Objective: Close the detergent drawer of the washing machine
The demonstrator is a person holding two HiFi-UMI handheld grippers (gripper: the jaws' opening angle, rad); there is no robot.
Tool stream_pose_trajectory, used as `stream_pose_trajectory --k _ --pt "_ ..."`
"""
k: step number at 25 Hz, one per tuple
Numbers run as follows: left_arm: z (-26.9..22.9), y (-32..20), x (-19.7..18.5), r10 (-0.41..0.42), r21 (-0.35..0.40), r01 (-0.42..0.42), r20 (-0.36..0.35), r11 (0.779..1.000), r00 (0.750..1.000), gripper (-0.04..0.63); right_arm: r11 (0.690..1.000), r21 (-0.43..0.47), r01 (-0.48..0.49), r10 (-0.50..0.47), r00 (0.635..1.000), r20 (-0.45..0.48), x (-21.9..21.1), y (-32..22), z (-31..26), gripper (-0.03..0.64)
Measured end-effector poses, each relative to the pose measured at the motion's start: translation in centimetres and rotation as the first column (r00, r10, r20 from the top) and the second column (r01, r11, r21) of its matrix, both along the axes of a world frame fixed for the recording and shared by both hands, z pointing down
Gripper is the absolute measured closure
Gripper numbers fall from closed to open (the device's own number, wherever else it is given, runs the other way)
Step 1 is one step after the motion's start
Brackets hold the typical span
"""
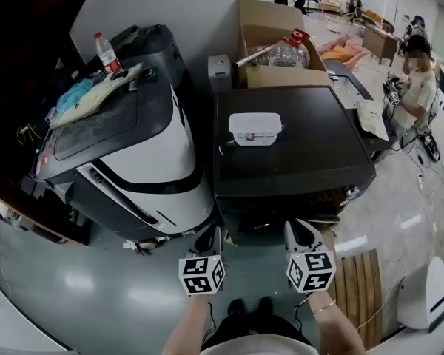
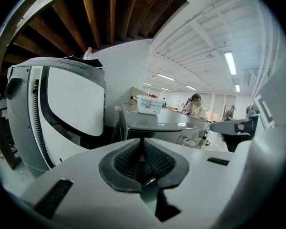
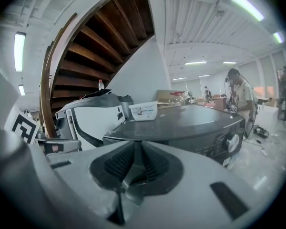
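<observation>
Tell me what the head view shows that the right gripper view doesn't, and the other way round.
Only the head view: the person's shoes and the wooden slats on the floor. Only the right gripper view: the wooden stair underside and the front dial. Both: the dark washing machine with the white container on top, and the water bottle on the neighbouring machine.

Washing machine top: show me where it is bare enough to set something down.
Bare: the washing machine top in front of the white container and either side of it. Crowded: the grey machine's lid, under cloths and a bottle.
</observation>
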State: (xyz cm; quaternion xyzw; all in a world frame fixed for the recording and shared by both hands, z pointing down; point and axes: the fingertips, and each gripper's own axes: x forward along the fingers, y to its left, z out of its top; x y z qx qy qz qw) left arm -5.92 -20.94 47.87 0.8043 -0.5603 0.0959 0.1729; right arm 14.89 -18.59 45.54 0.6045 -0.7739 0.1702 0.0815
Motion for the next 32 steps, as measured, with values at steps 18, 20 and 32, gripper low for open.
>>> stream_pose_trajectory --k 18,20,32 --pt "-3.1 2.4 -0.8 -0.008 0.079 0.005 0.031 0.997 0.999 0.602 0.996 0.081 0.027 -0.027 1.000 -0.006 0.1 2.8 -2.7 0.614" --pt "-3.3 2.6 -0.9 -0.008 0.082 0.005 0.032 0.997 0.999 0.603 0.996 0.084 0.026 -0.025 1.000 -0.004 0.1 2.9 -2.8 0.614" --pt "-3.6 3.3 -1.0 -0.008 0.086 0.006 0.026 0.996 1.000 0.603 0.996 0.075 0.039 -0.040 0.999 0.011 0.0 3.7 -3.1 0.615"
